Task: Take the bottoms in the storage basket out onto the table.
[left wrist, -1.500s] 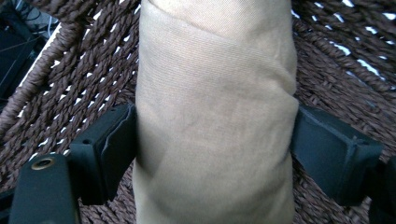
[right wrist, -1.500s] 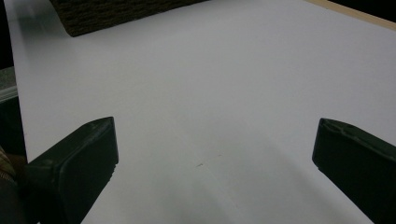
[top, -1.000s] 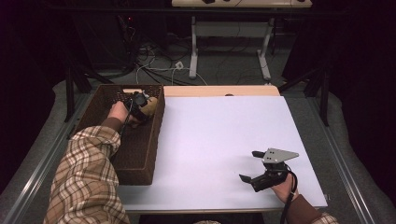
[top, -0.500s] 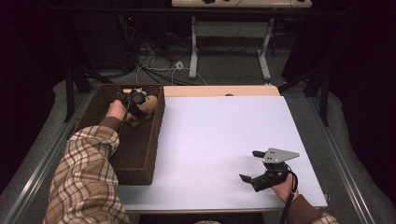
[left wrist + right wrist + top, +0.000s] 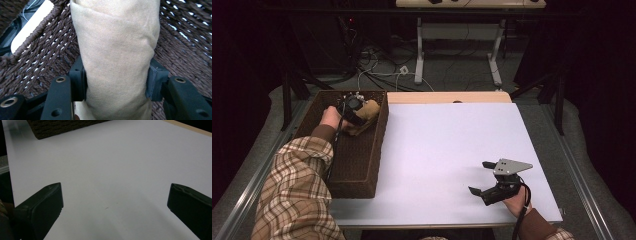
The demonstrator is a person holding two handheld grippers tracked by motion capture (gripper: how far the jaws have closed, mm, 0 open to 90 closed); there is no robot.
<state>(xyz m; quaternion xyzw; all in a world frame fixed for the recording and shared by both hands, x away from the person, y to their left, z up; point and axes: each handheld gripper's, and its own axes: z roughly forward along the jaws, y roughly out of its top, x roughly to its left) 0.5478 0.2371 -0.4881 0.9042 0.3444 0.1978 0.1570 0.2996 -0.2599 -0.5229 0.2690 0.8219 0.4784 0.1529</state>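
Gripping tan cloth roll (image 5: 117, 62), left tongs (image 5: 116, 85), wicker basket (image 5: 37, 65) walls close around

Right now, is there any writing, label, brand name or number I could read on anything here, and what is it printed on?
None: no readable text in these views.
Rolled tan cloth, pinched by the left gripper: plain fabric, no tag showing.
Dark brown woven basket: no label.
White table sheet: blank.
Right gripper, with its grey three-cornered plate: holes, no markings legible.
Far background gear: too dark and small to tell.

Wicker basket (image 5: 362, 170) walls hem the far-left corner; the white tabletop (image 5: 447, 150) lies open.
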